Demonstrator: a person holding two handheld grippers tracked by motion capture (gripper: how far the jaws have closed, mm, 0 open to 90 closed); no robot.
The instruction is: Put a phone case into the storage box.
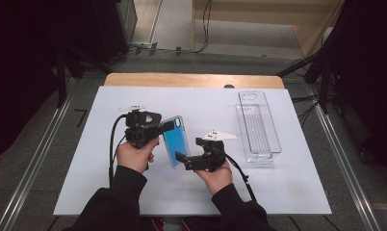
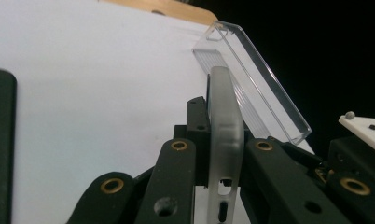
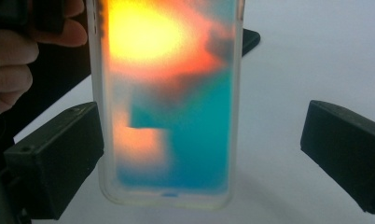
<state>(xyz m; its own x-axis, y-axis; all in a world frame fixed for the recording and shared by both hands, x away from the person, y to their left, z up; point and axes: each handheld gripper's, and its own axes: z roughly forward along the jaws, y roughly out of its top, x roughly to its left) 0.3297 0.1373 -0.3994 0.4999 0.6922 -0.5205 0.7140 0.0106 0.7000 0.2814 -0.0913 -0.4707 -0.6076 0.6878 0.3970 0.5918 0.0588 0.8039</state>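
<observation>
The left gripper (image 1: 168, 126) is clamped on the edge of a phone case (image 1: 176, 140), holding it above the white tabletop (image 1: 278, 187). The right gripper (image 3: 199, 158) stands wide open, its jaws either side of the case, not pressing it.

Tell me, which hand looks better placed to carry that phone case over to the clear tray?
Probably the left. The left gripper is clamped on the phone case, while the right gripper stands open around its lower end. The clear tray sits farther right, though.
</observation>
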